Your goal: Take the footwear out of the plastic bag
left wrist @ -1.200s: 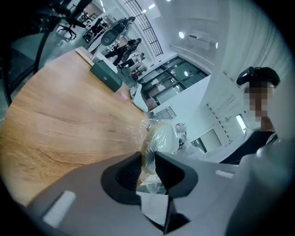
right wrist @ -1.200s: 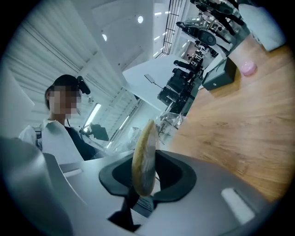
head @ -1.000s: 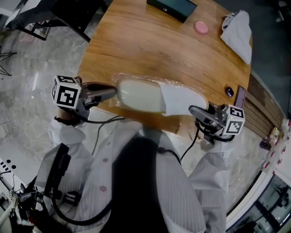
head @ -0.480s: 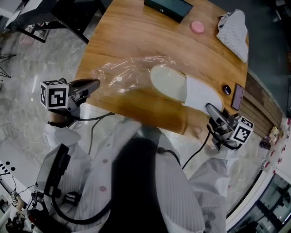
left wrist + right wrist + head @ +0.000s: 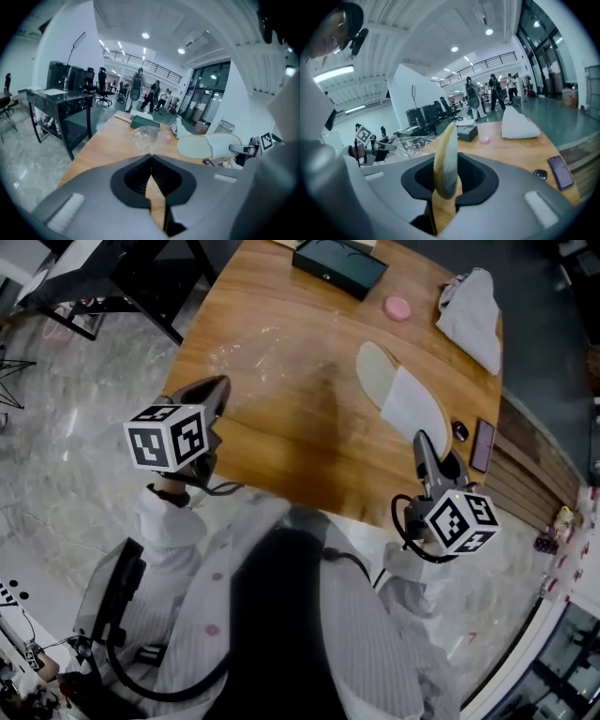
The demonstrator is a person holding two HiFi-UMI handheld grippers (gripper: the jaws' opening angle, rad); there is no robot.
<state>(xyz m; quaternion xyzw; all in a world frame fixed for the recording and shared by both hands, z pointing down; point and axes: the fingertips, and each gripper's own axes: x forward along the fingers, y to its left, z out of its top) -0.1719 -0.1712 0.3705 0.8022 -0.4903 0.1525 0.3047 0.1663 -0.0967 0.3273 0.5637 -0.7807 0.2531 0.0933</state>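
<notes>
1. Right gripper (image 5: 424, 442) — clamped on the heel edge of the white slipper (image 5: 403, 395), which is clear of the bag, over the wooden table (image 5: 300, 456).
2. Left gripper (image 5: 151, 157) — jaws together, apparently pinching the clear plastic bag (image 5: 147, 137) film; it's faint.

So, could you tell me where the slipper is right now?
In the head view the slipper is over the table's right side, one end clamped in the right gripper, the phone just right of it.
</notes>
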